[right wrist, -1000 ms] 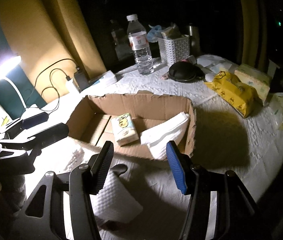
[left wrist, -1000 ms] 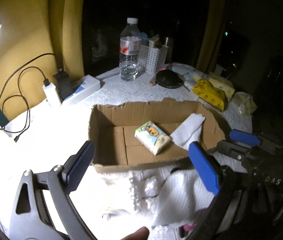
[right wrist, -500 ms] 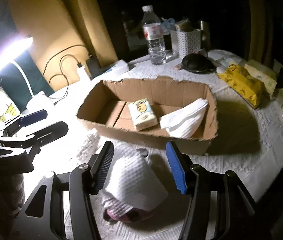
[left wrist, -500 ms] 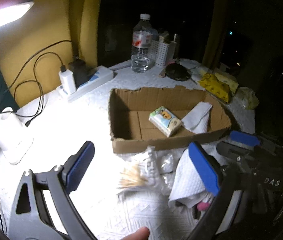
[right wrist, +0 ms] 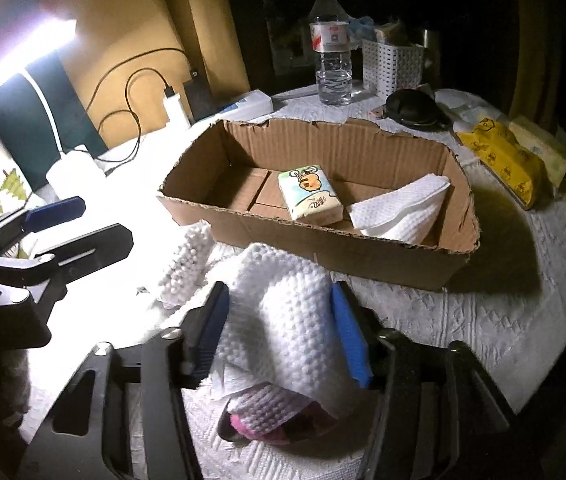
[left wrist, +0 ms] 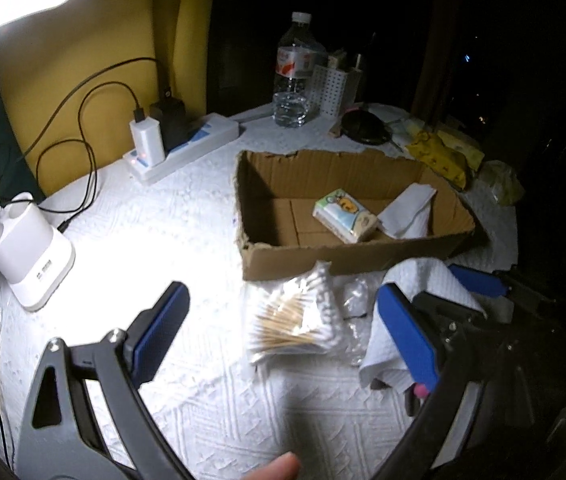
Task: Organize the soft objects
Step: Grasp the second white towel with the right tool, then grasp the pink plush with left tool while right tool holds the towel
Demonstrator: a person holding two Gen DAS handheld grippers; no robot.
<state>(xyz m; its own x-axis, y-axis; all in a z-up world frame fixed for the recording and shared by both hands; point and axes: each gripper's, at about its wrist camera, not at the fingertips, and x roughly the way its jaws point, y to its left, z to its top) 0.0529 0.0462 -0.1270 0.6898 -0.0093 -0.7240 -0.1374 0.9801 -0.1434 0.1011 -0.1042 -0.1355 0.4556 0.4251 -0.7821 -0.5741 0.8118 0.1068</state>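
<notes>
A white waffle towel (right wrist: 283,312) is bunched over a pink item (right wrist: 259,424) in front of the cardboard box (right wrist: 323,248). My right gripper (right wrist: 279,332) straddles the towel, its jaws closing, and both pads touch the towel's sides. In the left wrist view the towel (left wrist: 431,276) shows at the right with the right gripper's blue pad (left wrist: 477,280) on it. My left gripper (left wrist: 279,300) is open above a bag of cotton swabs (left wrist: 295,320). The box (left wrist: 355,256) holds a tissue pack (left wrist: 345,214) (right wrist: 309,196) and a folded white towel (left wrist: 407,210) (right wrist: 399,212).
A white lamp base (left wrist: 29,256) stands at the left. The power strip (left wrist: 187,140) with chargers and cables is behind it. Behind the box are a water bottle (right wrist: 331,44), a white basket (right wrist: 393,64), a black object (right wrist: 413,110) and yellow packs (right wrist: 503,156).
Both grippers drew back from the box and sank. The right gripper's jaws narrowed around the white towel. The swab bag now lies between the left gripper's fingers.
</notes>
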